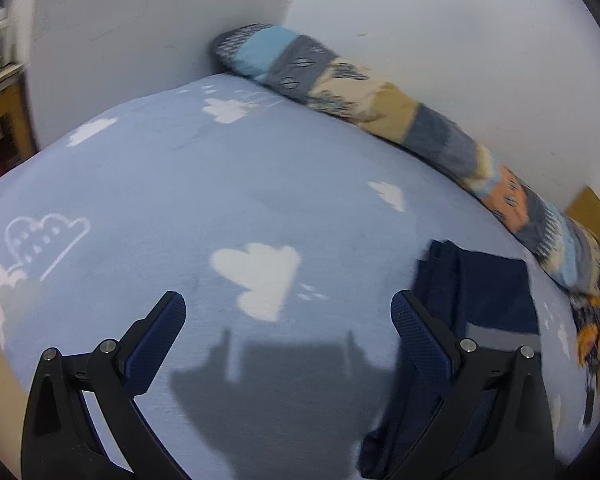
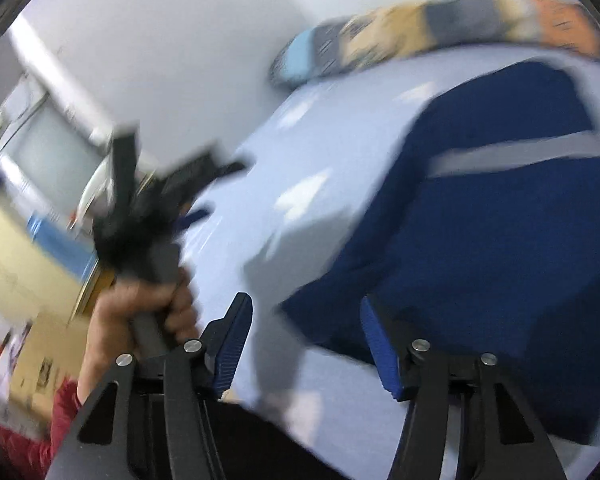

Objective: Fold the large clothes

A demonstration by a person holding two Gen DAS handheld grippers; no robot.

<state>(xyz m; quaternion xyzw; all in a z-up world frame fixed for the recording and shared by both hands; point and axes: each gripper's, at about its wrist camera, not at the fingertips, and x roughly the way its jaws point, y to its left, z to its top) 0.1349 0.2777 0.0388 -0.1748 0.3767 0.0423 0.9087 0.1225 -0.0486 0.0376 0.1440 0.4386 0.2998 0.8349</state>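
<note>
One folded navy garment (image 2: 500, 232), crossed by a single grey stripe, lies on a bed (image 1: 220, 184) spread with a soft pale-blue sheet printed with white clouds. Along the bed's far edge, against a white wall (image 1: 440, 40), runs one long rolled blanket (image 1: 380, 100) in patchwork blocks of blue, grey, tan and orange.

Two handheld grippers work above the bed. The left gripper (image 1: 288, 316) hovers over bare sheet with its ridged blue pads spread wide and nothing between them; the garment sits just beside its right finger. In the blurred right wrist view, the right gripper (image 2: 306, 340) stands partly open and empty, its jaws apart near the garment's closest corner, not pressing on the cloth. A bare hand (image 2: 140, 312) with a red sleeve (image 2: 32, 440) grasps the left gripper's handle. A wooden piece of furniture (image 1: 8, 120) stands off the bed's left side.
</note>
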